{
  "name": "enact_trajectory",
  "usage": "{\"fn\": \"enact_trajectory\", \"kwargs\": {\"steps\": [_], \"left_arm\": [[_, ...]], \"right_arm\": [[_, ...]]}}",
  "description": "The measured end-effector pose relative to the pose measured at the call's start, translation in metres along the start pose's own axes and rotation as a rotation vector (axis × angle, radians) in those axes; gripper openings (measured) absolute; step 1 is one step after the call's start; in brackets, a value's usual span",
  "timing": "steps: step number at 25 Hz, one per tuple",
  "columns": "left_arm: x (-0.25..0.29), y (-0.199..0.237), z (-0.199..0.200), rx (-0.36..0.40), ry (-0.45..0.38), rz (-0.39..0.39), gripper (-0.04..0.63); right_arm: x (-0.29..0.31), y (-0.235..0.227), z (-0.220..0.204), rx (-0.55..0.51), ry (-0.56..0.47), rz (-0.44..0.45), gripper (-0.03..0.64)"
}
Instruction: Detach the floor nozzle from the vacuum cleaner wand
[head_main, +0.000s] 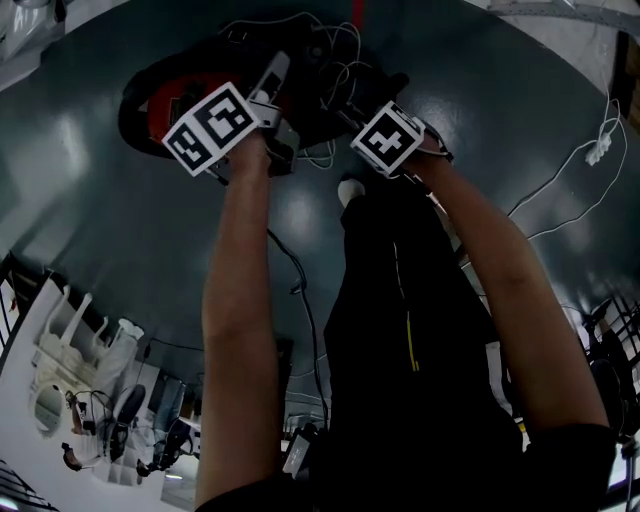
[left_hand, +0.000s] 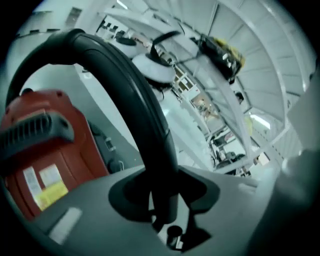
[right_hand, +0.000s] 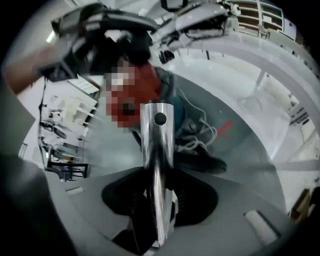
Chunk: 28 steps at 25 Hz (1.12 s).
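The red vacuum body (head_main: 165, 100) lies on the dark floor at the top of the head view, and it fills the left side (left_hand: 45, 160) of the left gripper view. My left gripper (left_hand: 167, 215) is shut on the black curved tube (left_hand: 145, 110) that arches over that body. My right gripper (right_hand: 159, 220) is shut on the chrome wand (right_hand: 157, 165). The wand's far end, with a round hole (right_hand: 160, 119), is bare. Beyond it lies a black part (right_hand: 200, 157) under white cords; I cannot tell whether it is the nozzle. Both marker cubes (head_main: 210, 128) (head_main: 390, 138) hover over the vacuum.
A white cable (head_main: 570, 180) runs across the floor at the right. White racks (head_main: 80, 340) stand at the lower left. The person's black trousers (head_main: 420, 350) and one shoe (head_main: 350, 190) are below the grippers. A thin black cord (head_main: 300, 290) trails between the arms.
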<state>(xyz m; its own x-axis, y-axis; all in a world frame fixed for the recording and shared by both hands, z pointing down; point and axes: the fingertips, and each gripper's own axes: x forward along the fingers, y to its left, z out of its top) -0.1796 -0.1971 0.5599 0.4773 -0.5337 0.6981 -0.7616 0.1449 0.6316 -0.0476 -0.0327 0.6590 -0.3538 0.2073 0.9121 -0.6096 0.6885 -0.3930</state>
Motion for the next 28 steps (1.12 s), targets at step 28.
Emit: {"fn": "enact_trajectory", "kwargs": {"steps": [28], "left_arm": [[-0.032,0.048,-0.077,-0.030,-0.037,0.137,0.137]], "right_arm": [[0.006,-0.040,-0.009,-0.070,0.046,0.012,0.172]]}}
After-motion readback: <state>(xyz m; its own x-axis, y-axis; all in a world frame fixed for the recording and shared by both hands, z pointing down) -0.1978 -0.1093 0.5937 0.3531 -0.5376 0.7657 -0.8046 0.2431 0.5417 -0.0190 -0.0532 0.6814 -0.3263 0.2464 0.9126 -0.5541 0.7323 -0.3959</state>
